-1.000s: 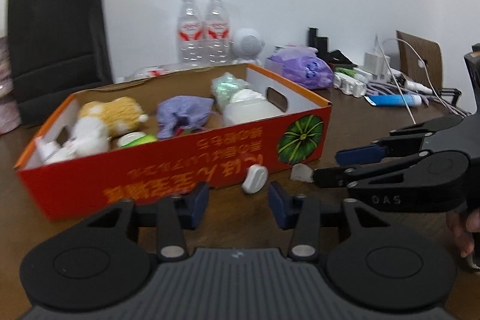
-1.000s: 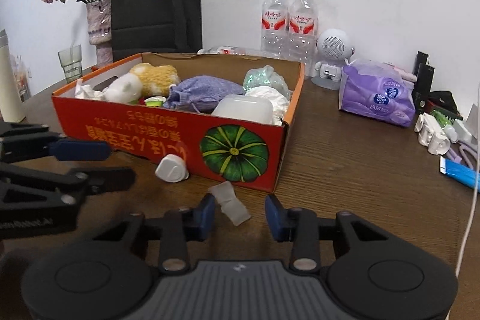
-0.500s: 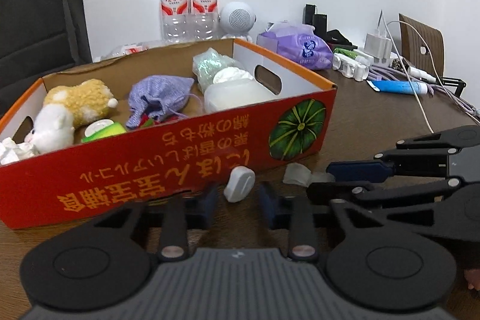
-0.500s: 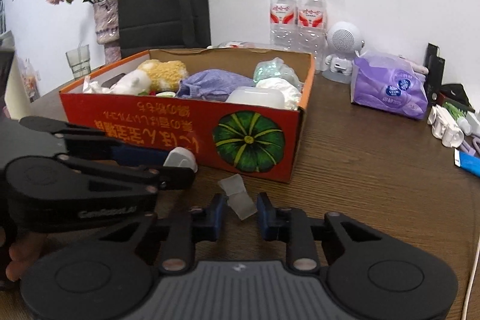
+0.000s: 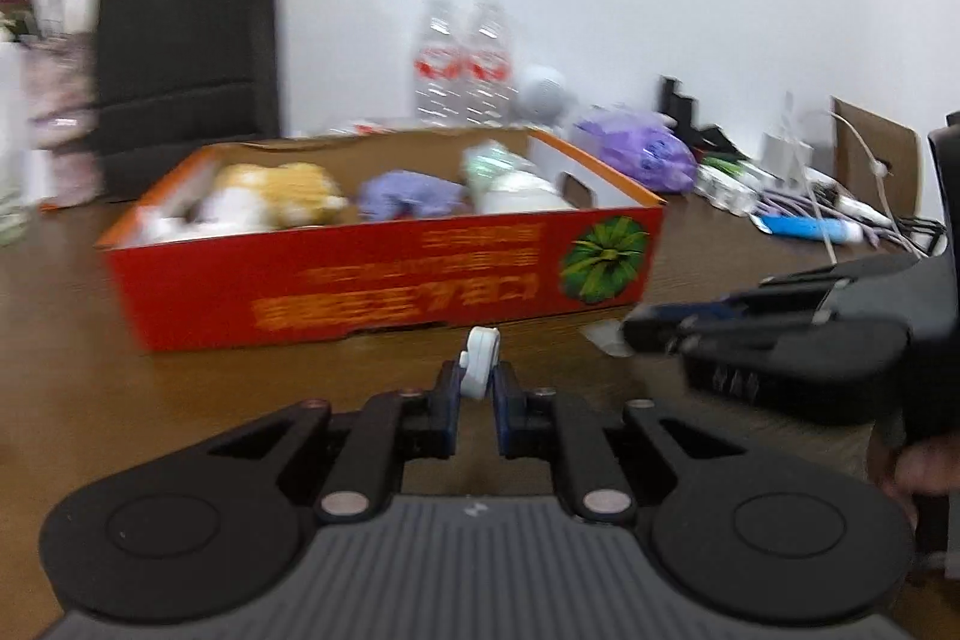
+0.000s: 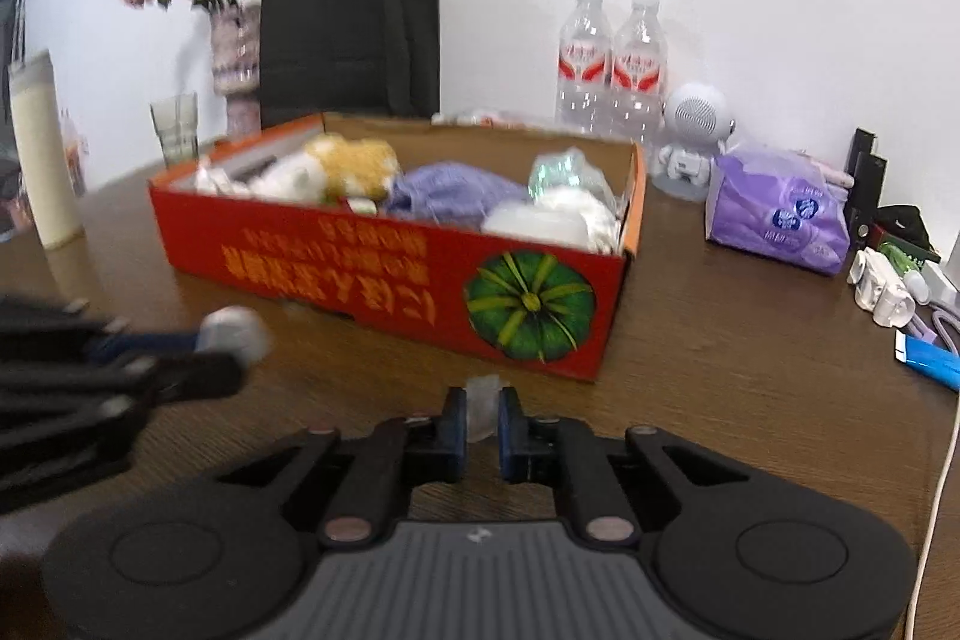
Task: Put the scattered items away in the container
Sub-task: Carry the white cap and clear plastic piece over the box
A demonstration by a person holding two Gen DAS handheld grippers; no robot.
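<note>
Now both small pieces are gripped, just short of the red box.

My left tongs [image 5: 477, 388] pinch the white cap [image 5: 480, 361]; my right tongs [image 6: 478, 415] clamp the clear plastic piece [image 6: 482, 403], both low over the surface [image 6: 720, 370]. I'd lift each clear of the red box [image 6: 360, 256] wall, then release over the crowded contents, keeping my tongs apart.

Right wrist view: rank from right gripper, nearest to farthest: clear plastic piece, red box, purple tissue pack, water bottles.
1. clear plastic piece, clamped in the right gripper.
2. red box, just ahead, centre-left.
3. purple tissue pack, farther back on the right.
4. water bottles, by the back wall.
</note>
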